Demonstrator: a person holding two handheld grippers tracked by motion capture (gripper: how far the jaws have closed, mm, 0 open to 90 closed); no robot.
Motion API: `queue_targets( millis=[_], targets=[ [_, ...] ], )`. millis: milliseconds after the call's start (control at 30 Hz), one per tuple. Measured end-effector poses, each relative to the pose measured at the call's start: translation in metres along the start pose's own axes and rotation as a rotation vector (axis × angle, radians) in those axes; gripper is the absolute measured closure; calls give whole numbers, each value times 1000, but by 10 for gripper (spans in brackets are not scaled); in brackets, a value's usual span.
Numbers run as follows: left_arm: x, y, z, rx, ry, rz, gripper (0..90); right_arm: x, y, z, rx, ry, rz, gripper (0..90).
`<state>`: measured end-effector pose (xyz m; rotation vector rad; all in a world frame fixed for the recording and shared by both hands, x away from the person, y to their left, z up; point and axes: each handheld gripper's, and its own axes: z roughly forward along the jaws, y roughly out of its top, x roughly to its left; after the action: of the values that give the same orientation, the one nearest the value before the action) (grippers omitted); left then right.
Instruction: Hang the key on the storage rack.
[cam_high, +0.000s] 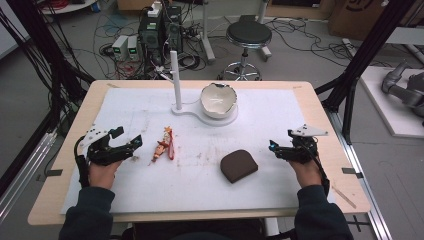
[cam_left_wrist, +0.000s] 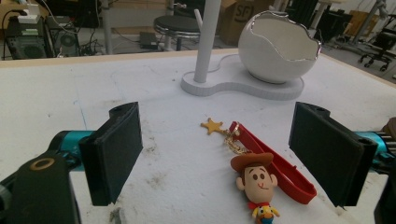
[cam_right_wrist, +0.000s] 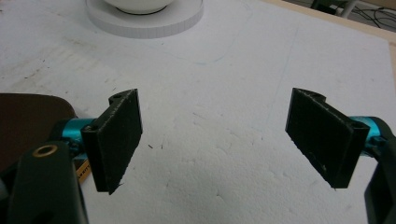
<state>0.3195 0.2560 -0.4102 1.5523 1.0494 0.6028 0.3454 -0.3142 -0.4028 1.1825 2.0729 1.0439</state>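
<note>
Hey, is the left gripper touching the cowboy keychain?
Apart. In the left gripper view, the left gripper stands open and bare white table surface shows between each of its fingers and the cowboy keychain.

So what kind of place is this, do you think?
Probably a robotics lab: computer towers and tangled cables on the floor behind the table, black frame struts beside it.

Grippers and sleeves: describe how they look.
Left tool and right tool are black, each topped by a grey three-cornered plate. Flat black ribbed pads sit on teal mounts, with a brass ring at the base. Both sleeves are dark blue.
</note>
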Motion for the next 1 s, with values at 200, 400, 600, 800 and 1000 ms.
queue_targets(
  millis=[200,400,600,800,1000],
  targets=[
    [-1,-1,0,6,4,1,182,-1,0,0,-7,1,3,187],
    [-3,-1,2,19,10,3,182,-2,-1,2,-2,15,17,187],
    [-10,-2,11,52,1,25,182,-1,0,0,-7,16,17,187],
    [-15,-7,25,107,-11,27,182,4,1,2,3,11,6,187],
    [-21,-8,40,173,6,44,253,3,1,4,13,14,9,187]
  ],
)
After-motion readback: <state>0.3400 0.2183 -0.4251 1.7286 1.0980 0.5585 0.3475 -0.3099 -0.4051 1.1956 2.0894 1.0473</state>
